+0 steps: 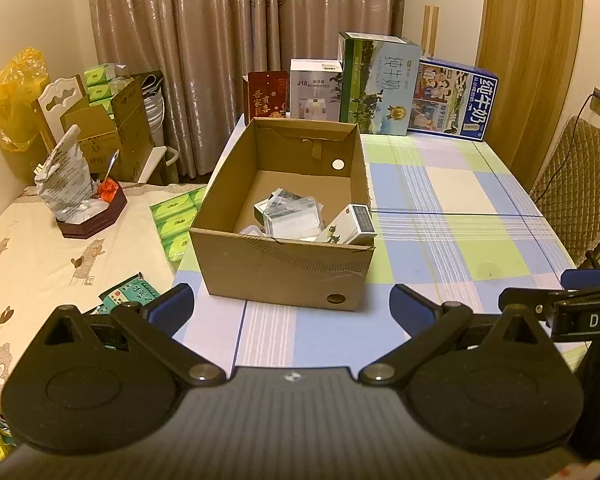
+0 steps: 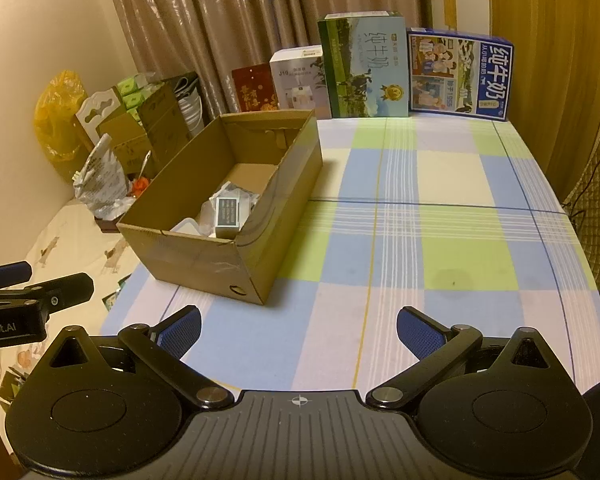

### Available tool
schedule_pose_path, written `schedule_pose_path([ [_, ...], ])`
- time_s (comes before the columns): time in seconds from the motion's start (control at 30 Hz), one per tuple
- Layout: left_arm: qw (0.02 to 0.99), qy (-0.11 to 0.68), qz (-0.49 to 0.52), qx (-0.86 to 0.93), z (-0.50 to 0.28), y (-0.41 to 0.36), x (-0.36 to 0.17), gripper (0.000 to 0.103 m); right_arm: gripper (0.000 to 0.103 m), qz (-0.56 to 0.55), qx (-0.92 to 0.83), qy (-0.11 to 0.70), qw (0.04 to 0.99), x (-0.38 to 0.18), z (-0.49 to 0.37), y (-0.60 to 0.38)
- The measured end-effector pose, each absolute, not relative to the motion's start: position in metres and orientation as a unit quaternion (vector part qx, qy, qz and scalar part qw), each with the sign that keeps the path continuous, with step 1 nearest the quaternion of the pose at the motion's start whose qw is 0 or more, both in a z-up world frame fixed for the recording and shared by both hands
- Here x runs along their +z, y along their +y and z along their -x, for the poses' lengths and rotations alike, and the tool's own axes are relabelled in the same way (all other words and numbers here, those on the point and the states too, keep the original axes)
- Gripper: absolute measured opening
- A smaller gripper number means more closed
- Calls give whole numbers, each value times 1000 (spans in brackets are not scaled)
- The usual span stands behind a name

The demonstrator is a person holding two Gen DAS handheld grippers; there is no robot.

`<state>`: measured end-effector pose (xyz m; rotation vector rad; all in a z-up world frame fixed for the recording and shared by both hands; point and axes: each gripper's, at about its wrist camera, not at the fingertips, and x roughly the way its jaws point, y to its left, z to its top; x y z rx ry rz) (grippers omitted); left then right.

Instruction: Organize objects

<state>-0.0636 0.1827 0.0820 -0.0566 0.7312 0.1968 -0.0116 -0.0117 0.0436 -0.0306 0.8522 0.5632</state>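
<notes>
Both tools idle above the near edge of the worktop (image 2: 452, 184), which is covered in a smooth checked cloth of blue, green and white. Left tool (image 1: 291, 304): black linkage arms, ribbed blue pads, jaws spread wide, nothing held. Right tool (image 2: 298, 326): same build, same gape, also empty.

Cardboard box (image 1: 284, 216) sits open-topped on the worktop's left half, matte brown corrugated, round finger hole low on the near wall. Inside: a clear plastic case (image 1: 294, 218), a small white carton with a dark end panel (image 1: 354, 224), plus loose white bits too jumbled to identify.

Back edge: tall glossy green milk carton (image 1: 376, 84), blue milk carton (image 1: 454, 100) on its side, white humidifier box (image 1: 314, 88), red card box (image 1: 267, 94), all upright rectangles in a row.
</notes>
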Motion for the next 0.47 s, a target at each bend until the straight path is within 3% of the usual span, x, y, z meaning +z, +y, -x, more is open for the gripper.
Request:
schedule_pose_path([
  [0.47,933,347,41,84,60,180,82,102,101,12,269,407,873,43,11,-12],
])
